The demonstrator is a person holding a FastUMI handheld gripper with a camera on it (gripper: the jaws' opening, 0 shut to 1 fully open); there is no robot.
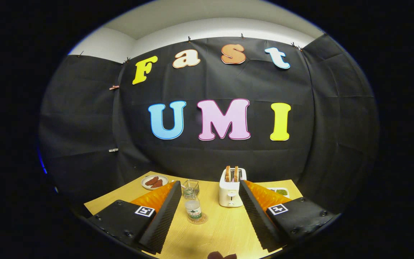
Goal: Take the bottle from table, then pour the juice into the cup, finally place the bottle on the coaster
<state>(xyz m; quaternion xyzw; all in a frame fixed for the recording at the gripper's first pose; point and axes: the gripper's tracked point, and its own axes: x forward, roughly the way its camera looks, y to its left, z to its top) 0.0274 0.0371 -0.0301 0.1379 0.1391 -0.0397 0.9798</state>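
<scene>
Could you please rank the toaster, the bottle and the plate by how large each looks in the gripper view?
1. White toaster with two bread slices, largest.
2. Clear plastic bottle on the round coaster, between the open jaws.
3. Small white plate of brown food looks smallest, but it sits farther away, so this is unsure.

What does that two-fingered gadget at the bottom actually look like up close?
The gripper has two long wedge-shaped fingers with ridged inner faces, standing open. Each sits on a flat dark block with screws at its corners, and each block carries a small square black-and-white tag.
</scene>
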